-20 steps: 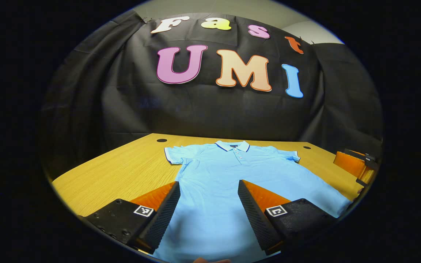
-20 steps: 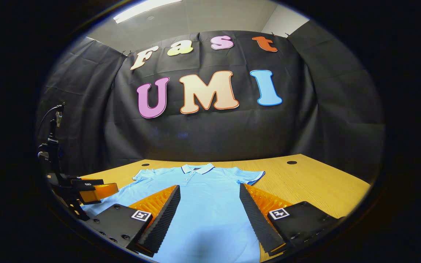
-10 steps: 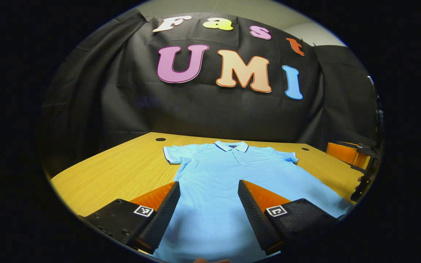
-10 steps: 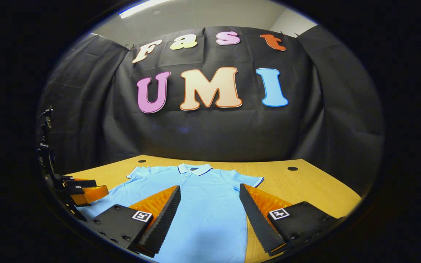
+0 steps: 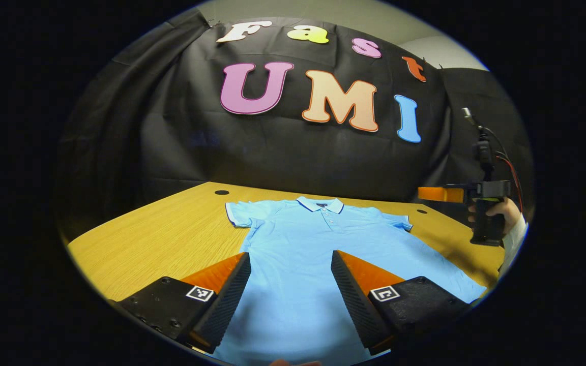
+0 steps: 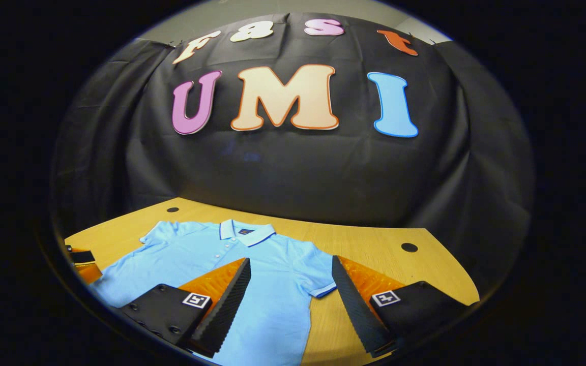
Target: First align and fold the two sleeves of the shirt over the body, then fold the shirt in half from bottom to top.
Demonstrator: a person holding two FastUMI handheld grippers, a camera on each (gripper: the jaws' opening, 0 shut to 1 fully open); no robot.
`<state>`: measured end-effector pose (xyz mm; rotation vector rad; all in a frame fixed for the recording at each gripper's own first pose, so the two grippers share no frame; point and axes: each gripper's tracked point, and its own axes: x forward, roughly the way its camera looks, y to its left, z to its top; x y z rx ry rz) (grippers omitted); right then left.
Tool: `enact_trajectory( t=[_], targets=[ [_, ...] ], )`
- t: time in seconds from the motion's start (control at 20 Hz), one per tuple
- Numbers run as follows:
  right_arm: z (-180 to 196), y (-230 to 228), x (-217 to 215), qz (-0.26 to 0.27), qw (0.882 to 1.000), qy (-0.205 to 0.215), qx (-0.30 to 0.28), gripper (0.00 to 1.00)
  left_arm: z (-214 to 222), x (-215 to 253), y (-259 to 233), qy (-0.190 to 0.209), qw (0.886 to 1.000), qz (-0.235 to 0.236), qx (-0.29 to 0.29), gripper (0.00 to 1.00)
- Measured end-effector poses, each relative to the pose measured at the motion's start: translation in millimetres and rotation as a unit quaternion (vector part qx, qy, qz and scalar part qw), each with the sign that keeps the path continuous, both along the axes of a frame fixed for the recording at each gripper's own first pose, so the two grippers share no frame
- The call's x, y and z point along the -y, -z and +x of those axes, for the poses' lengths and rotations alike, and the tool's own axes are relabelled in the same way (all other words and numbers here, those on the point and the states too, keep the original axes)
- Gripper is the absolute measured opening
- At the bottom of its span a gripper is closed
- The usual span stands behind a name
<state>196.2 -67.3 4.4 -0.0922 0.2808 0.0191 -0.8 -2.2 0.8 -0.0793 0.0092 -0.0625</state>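
Note:
A light blue polo shirt lies flat and face up on the wooden table, collar at the far end, both short sleeves spread out. My left gripper hovers open over the shirt's lower body with nothing between its fingers. At the right of the left gripper view, a hand holds my right gripper above the table's right side. In the right gripper view the shirt lies to the left, and its near sleeve sits between the fingers of my open right gripper.
Round cable holes mark the table's far corners. Bare wood stretches to the right of the shirt and also on its left. The black cloth wall stands just behind the table. The left gripper peeks in at the far left.
My right gripper has risen and moved forward and to the right, so the shirt's sleeve now lies between its fingers. The left gripper has hardly moved.

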Motion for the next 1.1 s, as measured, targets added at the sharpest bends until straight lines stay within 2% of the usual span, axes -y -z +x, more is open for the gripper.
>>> enact_trajectory(
  t=[0.15,0.25,0.35,0.45,0.55,0.65,0.8,0.85,0.9,1.1],
  targets=[
    [37.9,19.7,26.9,0.028,0.998,0.028,-0.050,0.99,1.2,-0.7,1.5,0.003,1.000,-0.008,-0.002,0.95],
    [62.2,39.0,41.2,0.065,0.992,0.051,-0.095,0.99,1.6,-2.0,1.6,0.001,1.000,-0.013,-0.003,0.95],
    [83.5,59.6,58.2,0.077,0.987,0.073,-0.123,1.00,1.7,-0.5,1.6,0.004,1.000,-0.014,-0.005,0.95],
    [96.7,75.5,72.8,0.067,0.984,0.093,-0.137,0.96,1.5,-0.3,1.8,0.007,1.000,-0.013,-0.008,0.95],
    [103.8,88.3,80.3,0.055,0.982,0.103,-0.150,0.98,2.3,-0.4,2.8,0.009,1.000,-0.015,-0.011,0.95],
    [107.6,102.2,89.9,0.026,0.981,0.110,-0.159,0.95,2.7,-0.7,3.0,0.011,1.000,-0.017,-0.011,0.96],
    [109.3,113.9,91.5,-0.002,0.980,0.106,-0.167,0.98,2.6,-0.5,3.0,0.012,1.000,-0.016,-0.014,0.95],
    [109.4,118.0,90.5,-0.004,0.980,0.105,-0.171,0.96,3.3,0.0,4.1,0.012,1.000,-0.015,-0.016,0.95],
    [111.2,119.6,89.7,-0.002,0.980,0.102,-0.172,0.99,3.7,-0.1,4.3,0.012,1.000,-0.013,-0.016,0.95],
    [112.7,128.7,86.8,0.002,0.979,0.092,-0.185,0.98,2.6,-0.3,3.3,0.014,1.000,-0.013,-0.014,0.96]
  ],
)
